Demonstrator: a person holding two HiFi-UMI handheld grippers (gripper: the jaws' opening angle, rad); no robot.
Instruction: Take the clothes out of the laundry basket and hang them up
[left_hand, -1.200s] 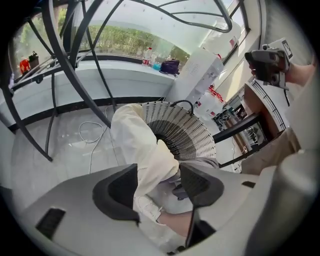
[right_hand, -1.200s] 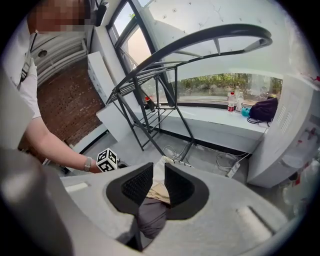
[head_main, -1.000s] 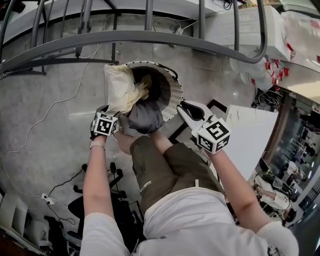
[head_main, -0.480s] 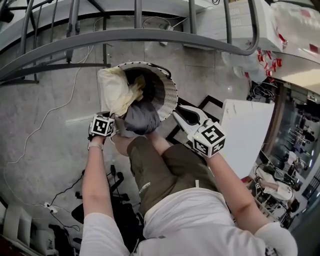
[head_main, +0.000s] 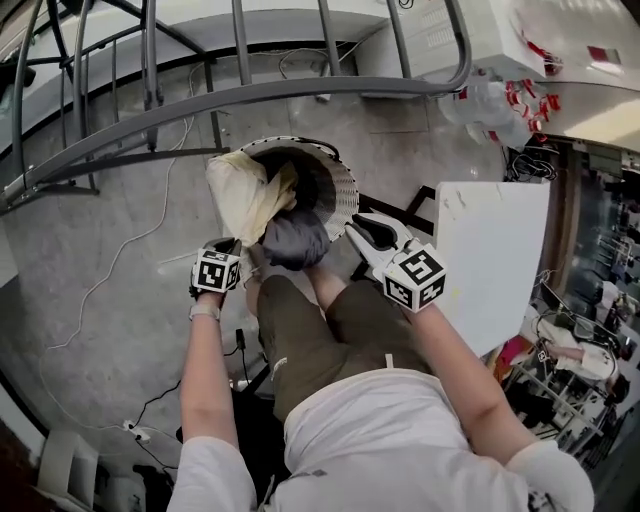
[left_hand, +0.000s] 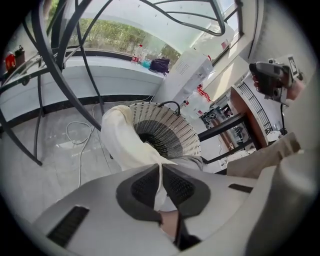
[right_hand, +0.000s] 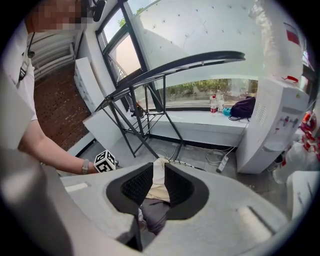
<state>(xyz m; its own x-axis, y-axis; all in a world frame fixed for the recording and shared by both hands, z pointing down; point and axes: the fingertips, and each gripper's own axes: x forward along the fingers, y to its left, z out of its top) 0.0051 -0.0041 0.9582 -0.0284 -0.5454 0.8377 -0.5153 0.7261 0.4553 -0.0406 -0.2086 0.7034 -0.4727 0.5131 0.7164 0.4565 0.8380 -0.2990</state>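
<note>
Nearest the body: the person is crouching, trousers (head_main: 300, 335) filling the foreground, both arms reaching forward and down.
Left hand: the left gripper (left_hand: 161, 169) has just been closing its jaws and is now pinching a thin fold of the cream garment (head_main: 240, 190); a strip of cloth is showing between the pads.
Right hand: the right gripper (head_main: 358, 228) is hanging just beside the near rim of the basket (head_main: 347, 190), its pads sitting almost together with a narrow slit between them and gripping nothing. Cloth is showing only beyond them.
Clothes: the cream garment is draping over the basket's left rim, part in and part out. The grey garment (head_main: 295, 240) is bunching on the near rim, touching the cream one and lying just beside the left gripper.
Basket: it is standing on the floor (head_main: 120, 230); whether more clothes are lying deeper inside, I cannot tell.
Farther off: the rack (right_hand: 190, 63) is waiting beyond the basket, its bars arching over it.
Risk, grip: the pinch is taking only an edge — as the garment's weight is coming onto it, the fold could be slipping free.
Risk, tangle: the grey garment is leaning on the cream one, so a lift may be dragging it over the rim onto the floor.
Risk, basket: cloth catching on the rim could be tipping the basket — the right gripper is not steadying it.
Risk, rack: a long trailing hem could be snagging on the lower bars.
</note>
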